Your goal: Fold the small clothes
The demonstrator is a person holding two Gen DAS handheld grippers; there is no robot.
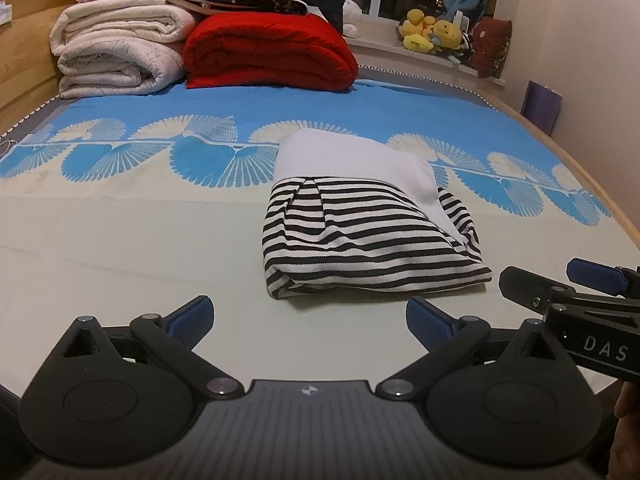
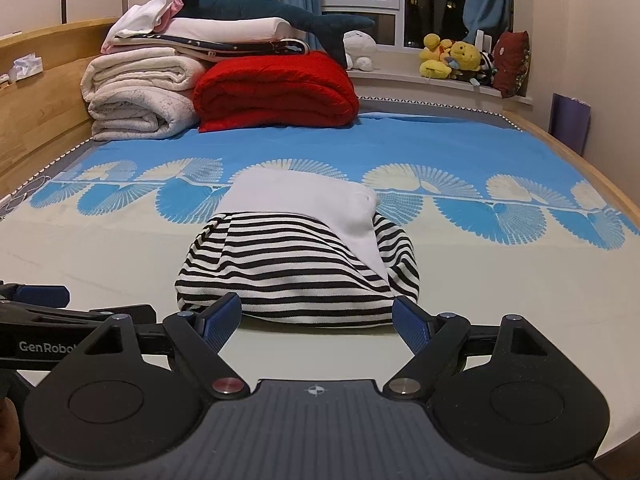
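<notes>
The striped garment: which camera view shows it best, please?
The right wrist view: the striped garment lies centred, just beyond the open right gripper. In the left wrist view it sits off-centre and farther away, beyond the open left gripper.

Left tongs (image 1: 308, 322), right tongs (image 2: 316, 320) — agape, empty.

left wrist view: set low over the near edge of the bed (image 1: 120, 240), facing along the left gripper (image 1: 308, 322) toward the far edge and window; folded striped garment (image 1: 360, 248) near, right of centre; right gripper (image 1: 560, 284) enters at the right edge. right wrist view: same low height, same facing, set further right; right gripper (image 2: 316, 318) just short of the garment (image 2: 296, 272), centred; left gripper (image 2: 36, 296) at the left edge. shared: garment, bed surface, red blanket (image 2: 276, 92), white blankets (image 2: 136, 96), windowsill toys (image 2: 452, 56).
</notes>
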